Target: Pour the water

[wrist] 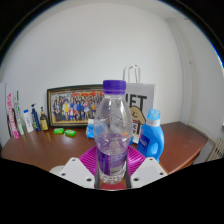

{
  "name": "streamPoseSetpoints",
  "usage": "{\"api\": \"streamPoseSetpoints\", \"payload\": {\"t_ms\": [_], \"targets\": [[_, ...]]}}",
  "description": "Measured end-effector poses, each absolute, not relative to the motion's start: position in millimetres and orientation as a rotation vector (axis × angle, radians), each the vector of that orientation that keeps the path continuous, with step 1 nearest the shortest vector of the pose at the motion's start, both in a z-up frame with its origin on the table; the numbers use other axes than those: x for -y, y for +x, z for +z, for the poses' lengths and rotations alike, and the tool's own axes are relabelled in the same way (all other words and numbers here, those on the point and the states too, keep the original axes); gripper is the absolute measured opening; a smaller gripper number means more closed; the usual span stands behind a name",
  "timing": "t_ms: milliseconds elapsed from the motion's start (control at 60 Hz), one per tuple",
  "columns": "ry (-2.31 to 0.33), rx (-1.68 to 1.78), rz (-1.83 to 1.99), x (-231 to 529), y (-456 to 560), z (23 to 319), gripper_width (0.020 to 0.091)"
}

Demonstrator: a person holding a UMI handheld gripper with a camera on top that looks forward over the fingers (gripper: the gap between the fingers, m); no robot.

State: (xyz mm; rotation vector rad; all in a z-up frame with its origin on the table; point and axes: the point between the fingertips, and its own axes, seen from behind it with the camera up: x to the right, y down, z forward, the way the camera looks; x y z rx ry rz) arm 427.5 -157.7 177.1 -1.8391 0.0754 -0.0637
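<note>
A clear plastic water bottle (pixel 112 130) with a purple cap and a purple label stands upright between my fingers, filling the middle of the gripper view. My gripper (pixel 112 172) is shut on the water bottle, its magenta pads (pixel 91 160) pressing the lower body from both sides. The bottle looks nearly full. Its base is hidden below the fingers, so I cannot tell whether it rests on the table. No cup or other vessel shows.
Beyond the bottle lies a brown wooden table (pixel 45 145). A blue detergent bottle (pixel 151 137) stands at the right, a framed group photo (pixel 73 103) and a white paper bag (pixel 138 100) lean on the wall, small bottles (pixel 28 118) at left, green caps (pixel 64 131).
</note>
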Motion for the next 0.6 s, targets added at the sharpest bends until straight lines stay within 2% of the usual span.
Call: {"api": "streamPoseSetpoints", "payload": {"t_ms": [83, 283, 367, 517, 550, 600], "targets": [[-1.87, -0.05, -0.082, 156, 433, 137, 0.0352], [-1.946, -0.051, -0.068, 161, 435, 81, 0.0353], [-1.919, -0.06, -0.078, 164, 434, 82, 0.0363], [-1.964, -0.084, -0.065, 168, 435, 80, 0.0521], [-1.976, -0.092, -0.055, 169, 434, 82, 0.0591], [-1.985, -0.104, -0.043, 173, 432, 89, 0.0733]]}}
